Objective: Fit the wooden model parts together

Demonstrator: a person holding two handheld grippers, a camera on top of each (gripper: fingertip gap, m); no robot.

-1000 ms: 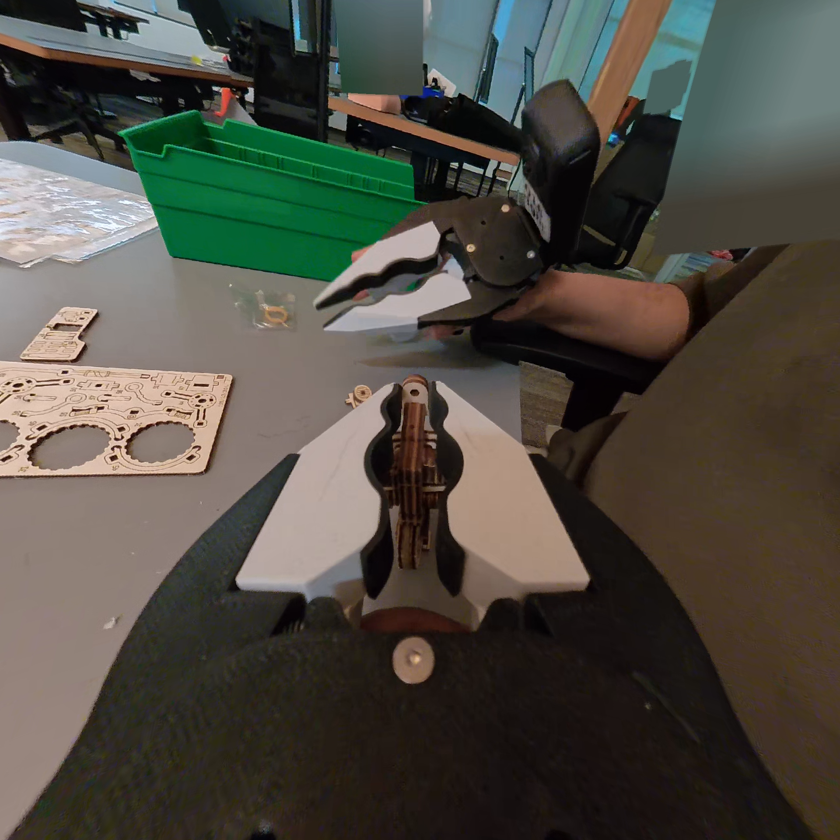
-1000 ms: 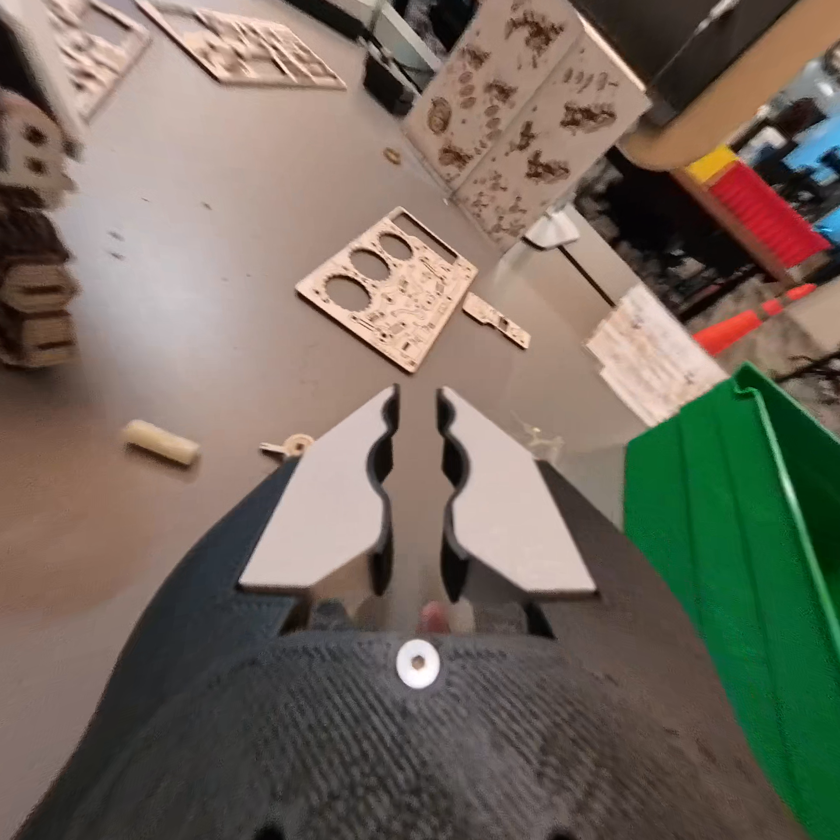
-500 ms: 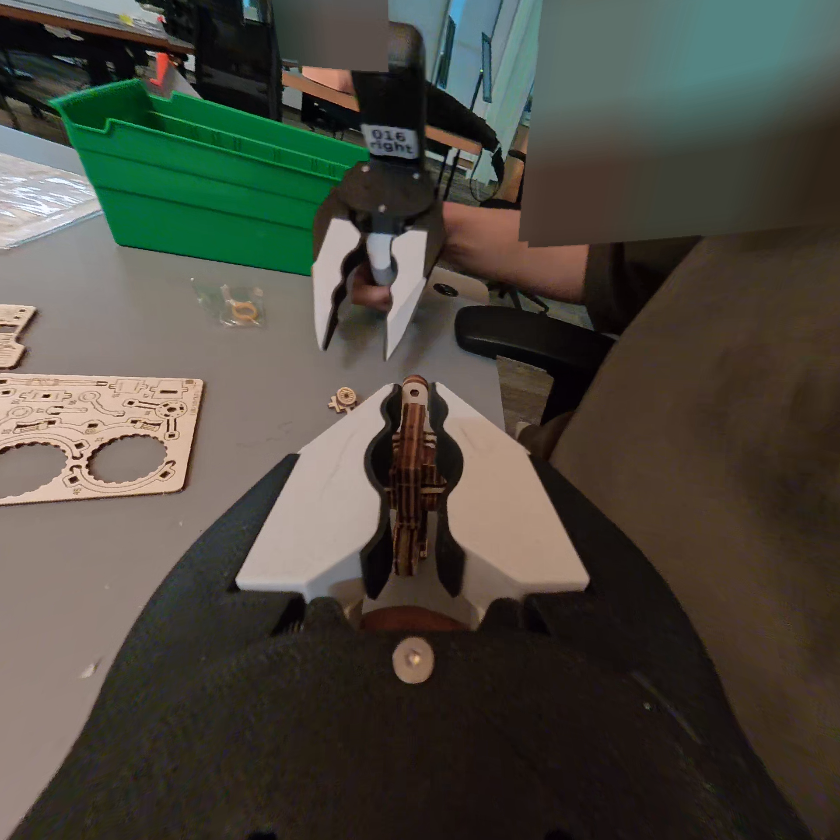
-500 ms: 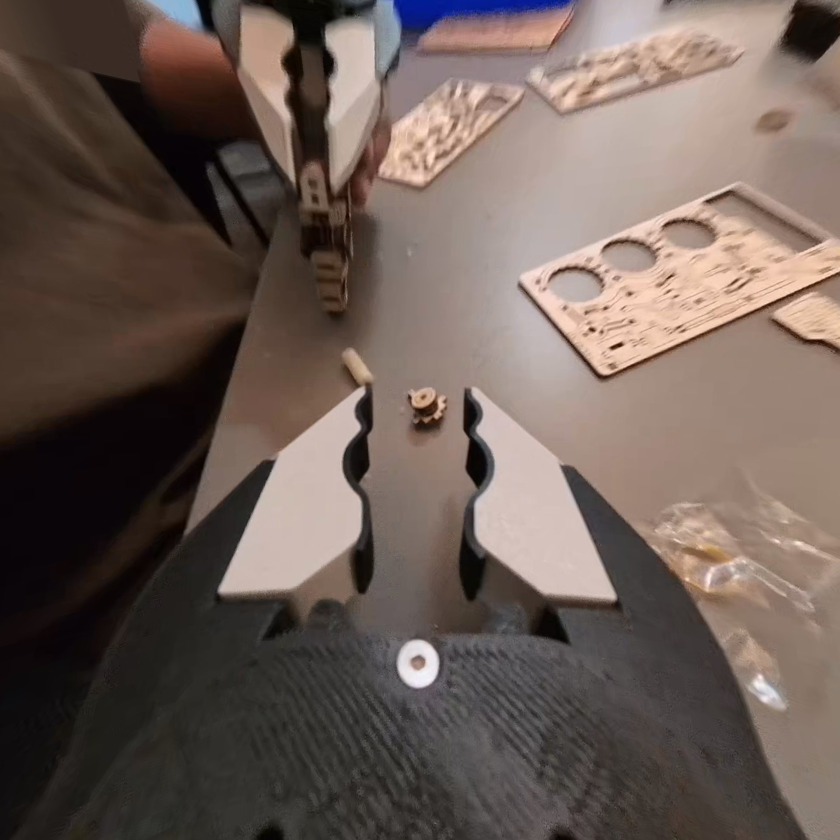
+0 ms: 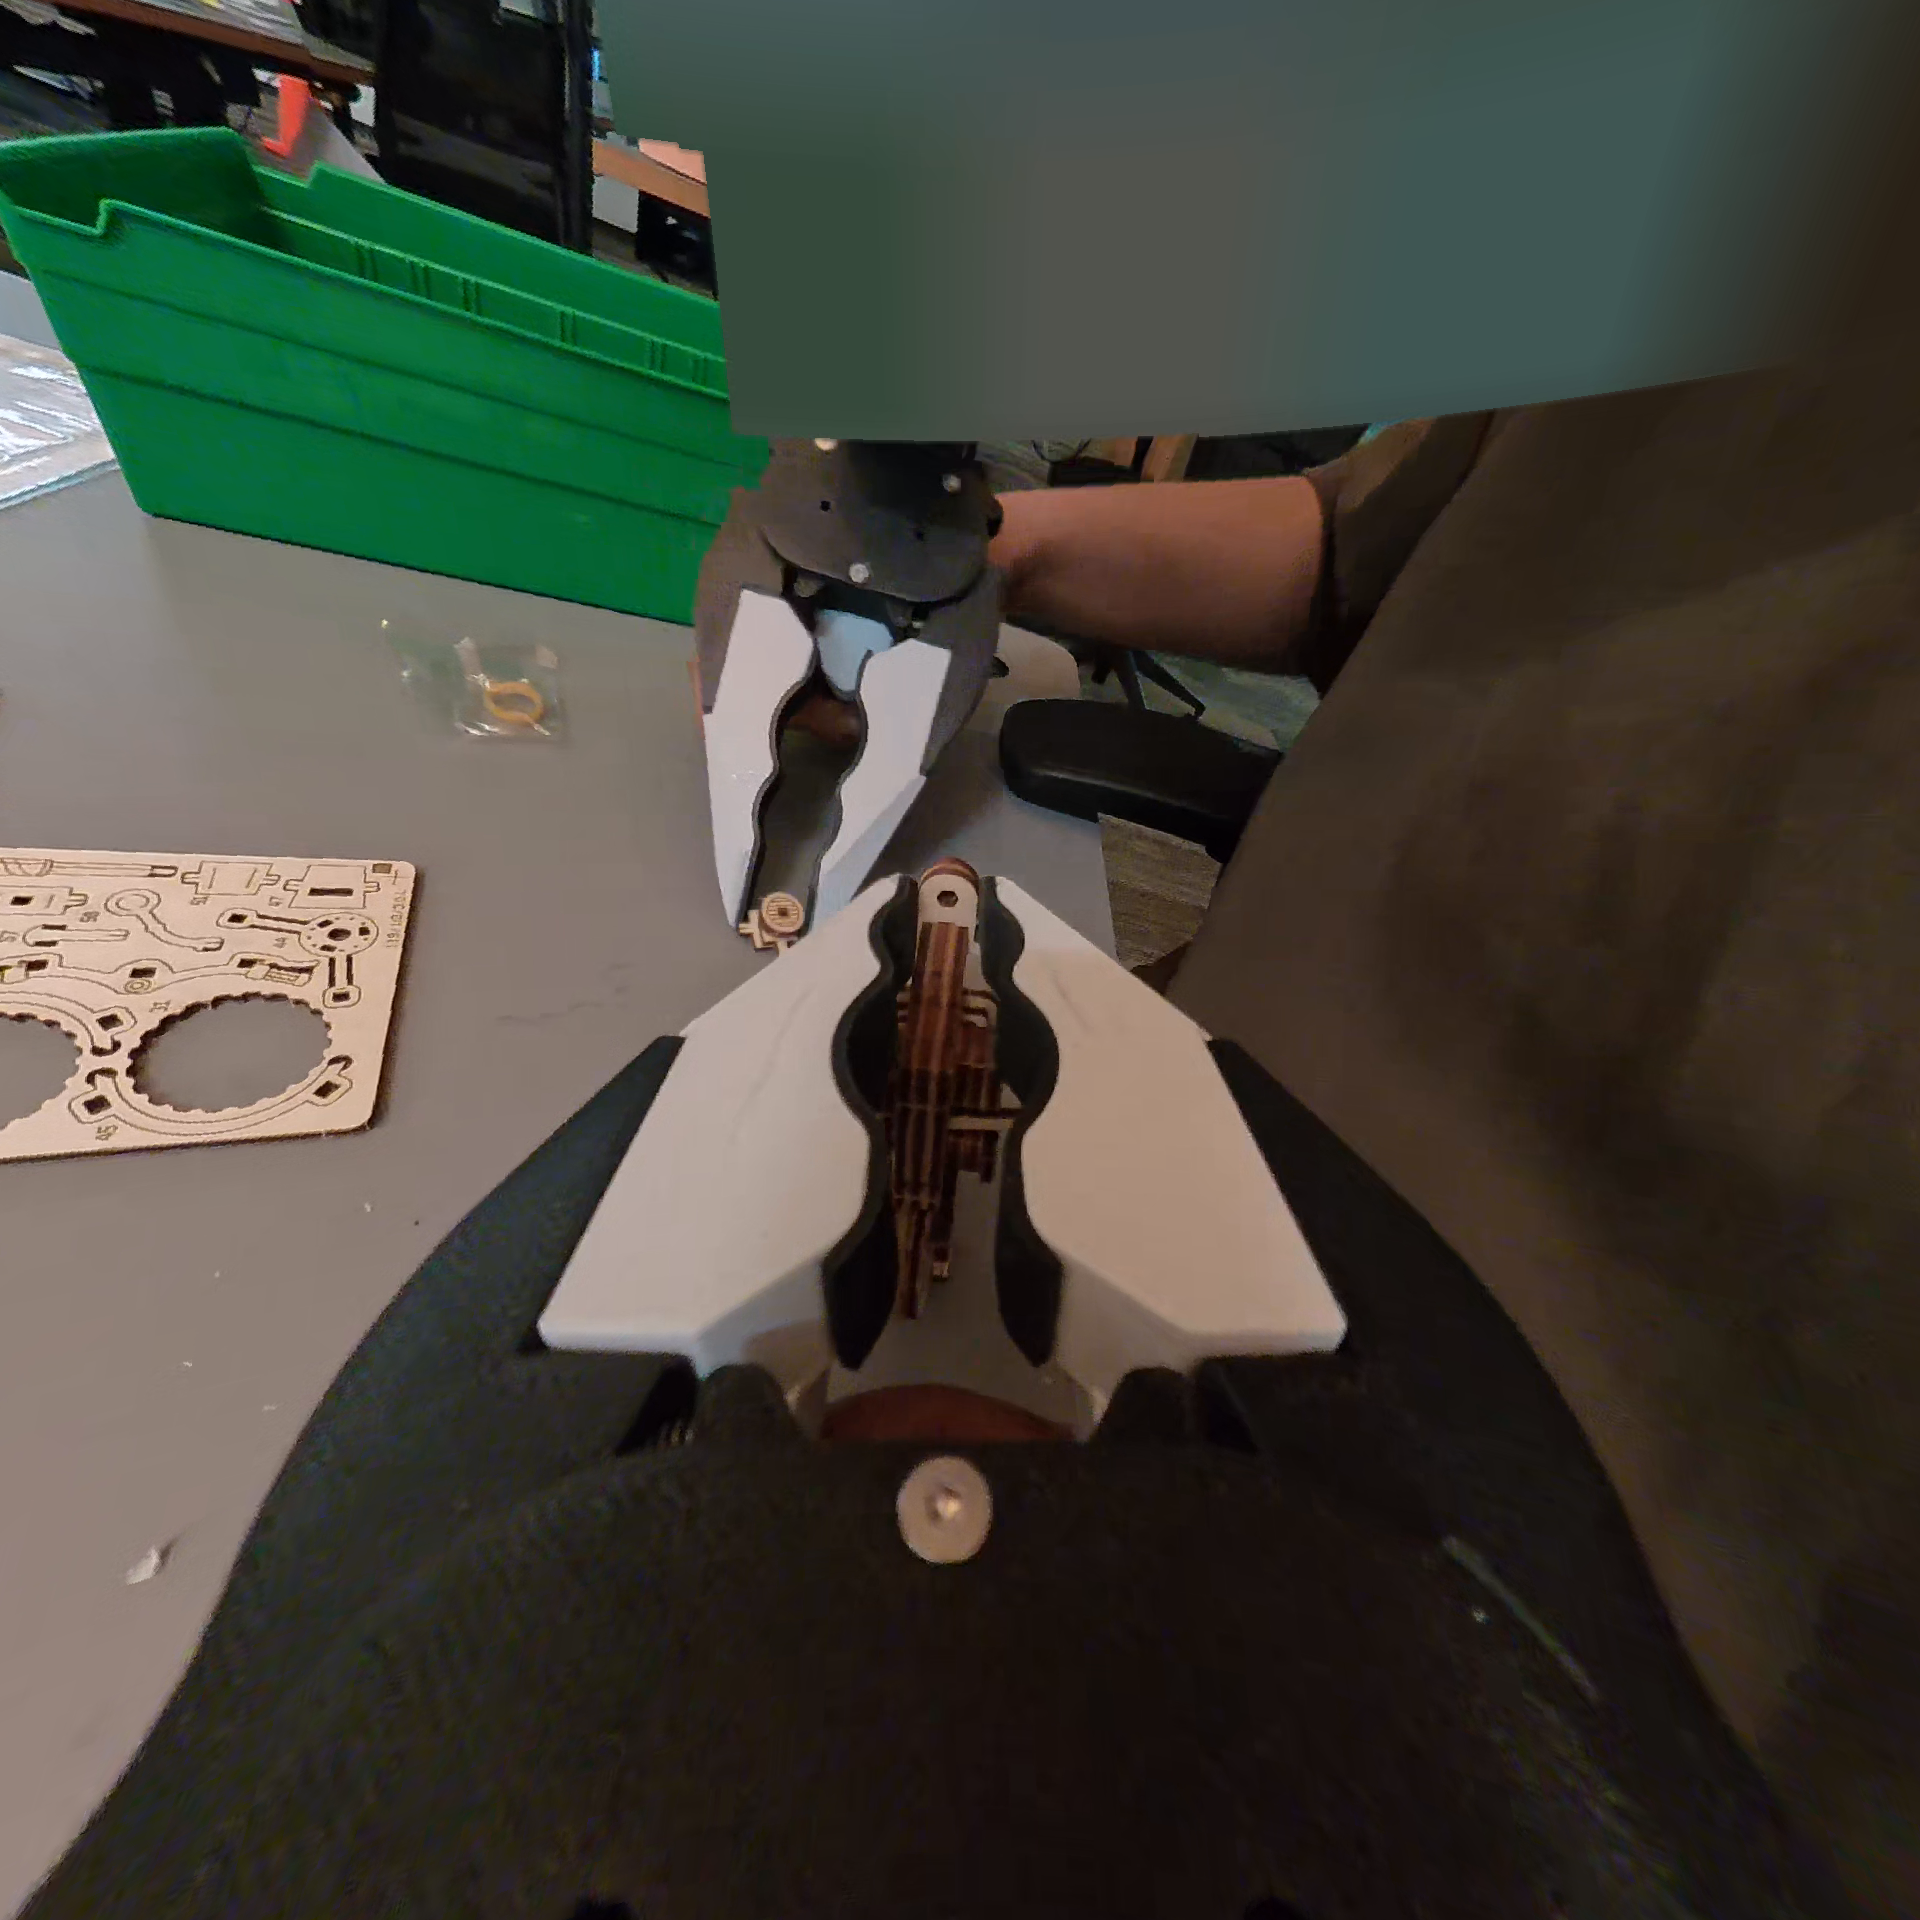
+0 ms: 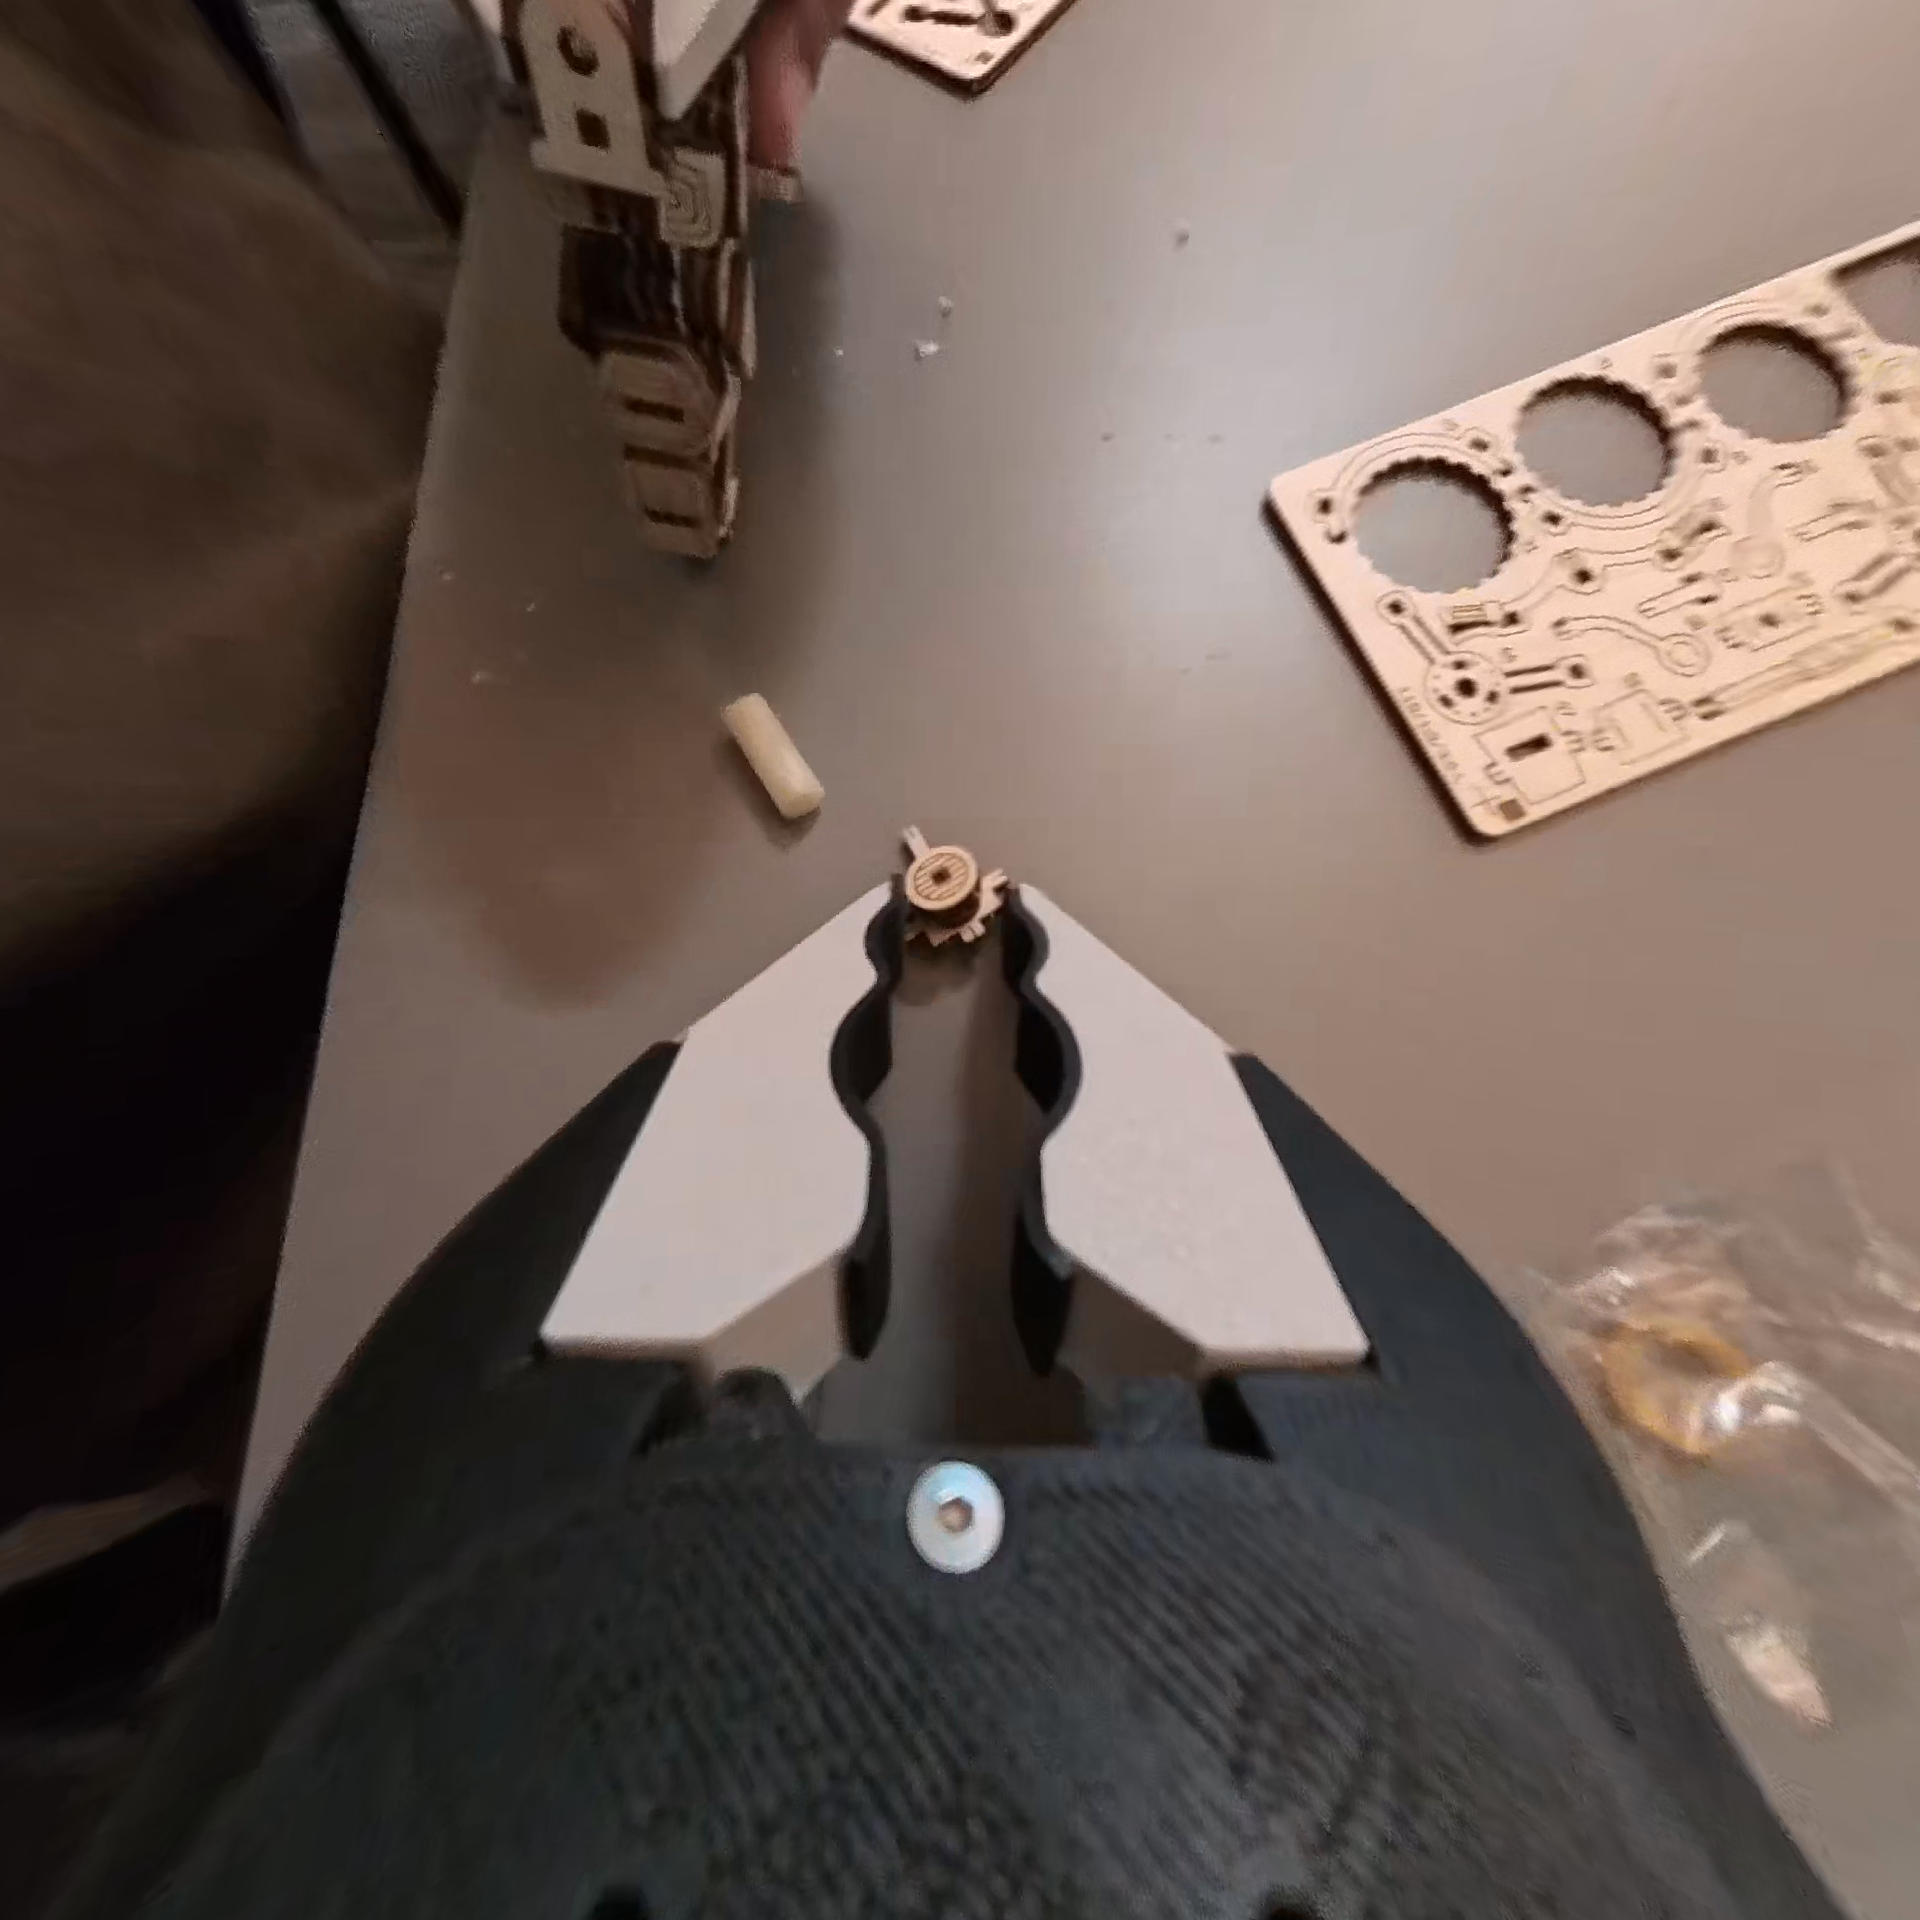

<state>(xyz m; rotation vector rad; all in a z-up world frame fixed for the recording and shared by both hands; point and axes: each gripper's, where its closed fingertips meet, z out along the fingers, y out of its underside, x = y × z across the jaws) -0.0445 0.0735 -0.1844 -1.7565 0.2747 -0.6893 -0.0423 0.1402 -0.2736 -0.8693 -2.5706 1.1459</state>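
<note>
My left gripper (image 5: 948, 899) is shut on a layered wooden model assembly (image 5: 940, 1081) and holds it above the grey table (image 5: 260, 727). The assembly also shows in the right wrist view (image 6: 665, 343), hanging at the top left near the table's edge. My right gripper (image 6: 948, 909) points down at the table, its fingertips closed on either side of a small wooden gear (image 6: 940, 883) that rests there. In the left wrist view the right gripper (image 5: 779, 914) and the gear (image 5: 774, 916) sit just beyond my left fingertips.
A green bin (image 5: 364, 364) stands at the back. A punched wooden parts sheet (image 5: 187, 997) (image 6: 1621, 582) lies flat nearby. A small plastic bag with a rubber band (image 5: 499, 691) (image 6: 1683, 1371) and a short pale peg (image 6: 774, 758) lie loose. A person's body borders the table edge. The tips of one gripper are about 11 cm away from the tips of the other.
My right gripper swung round, came down to the table and closed its fingers around the small gear. My left gripper kept its hold on the assembly and shifted little.
</note>
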